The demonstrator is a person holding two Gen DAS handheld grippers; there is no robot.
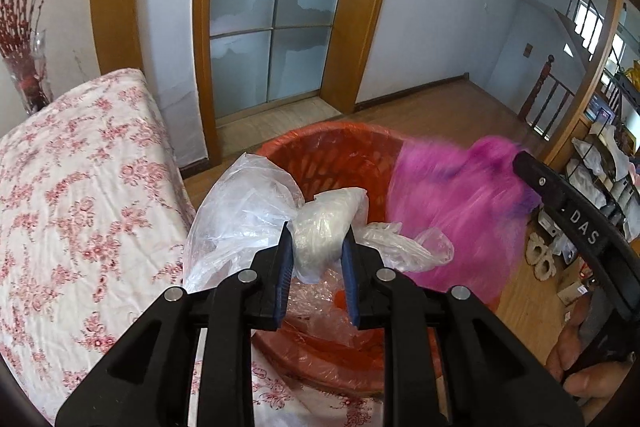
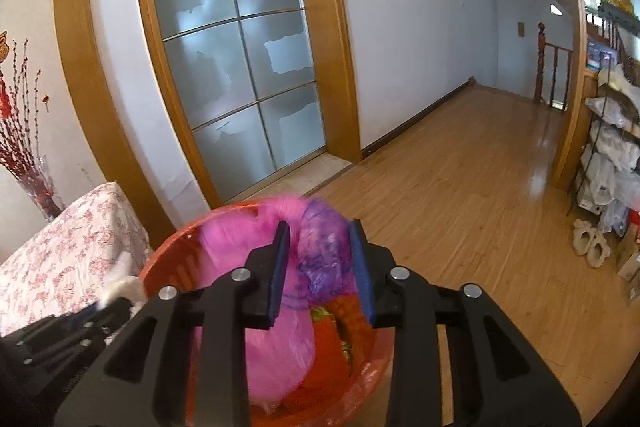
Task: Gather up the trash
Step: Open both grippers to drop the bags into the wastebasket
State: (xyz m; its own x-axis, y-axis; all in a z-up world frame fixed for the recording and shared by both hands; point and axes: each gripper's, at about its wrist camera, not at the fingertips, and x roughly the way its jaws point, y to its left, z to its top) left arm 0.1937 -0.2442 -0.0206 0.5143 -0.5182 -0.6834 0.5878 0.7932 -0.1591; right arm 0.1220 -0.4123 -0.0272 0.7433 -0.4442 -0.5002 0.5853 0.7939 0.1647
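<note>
Over my one red basket (image 1: 280, 147): left gripper (image 1: 318, 247) pinches one clear bag (image 1: 324, 223); right gripper (image 2: 322, 259) (blurred) pinches one pink bag (image 2: 320, 251).

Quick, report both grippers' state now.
Left gripper: shut on clear plastic bag.
Right gripper: shut on pink plastic bag.

From here the pink bag (image 1: 452, 211) smears with motion blur, my left gripper (image 2: 80, 331) hides the basket's (image 2: 168, 247) near-left rim, and the bottom edge cuts it off.

Red bin (image 1: 288, 147), pink bag (image 1: 452, 211), clear bag (image 1: 240, 211), red-floral cloth (image 1: 80, 187).
</note>
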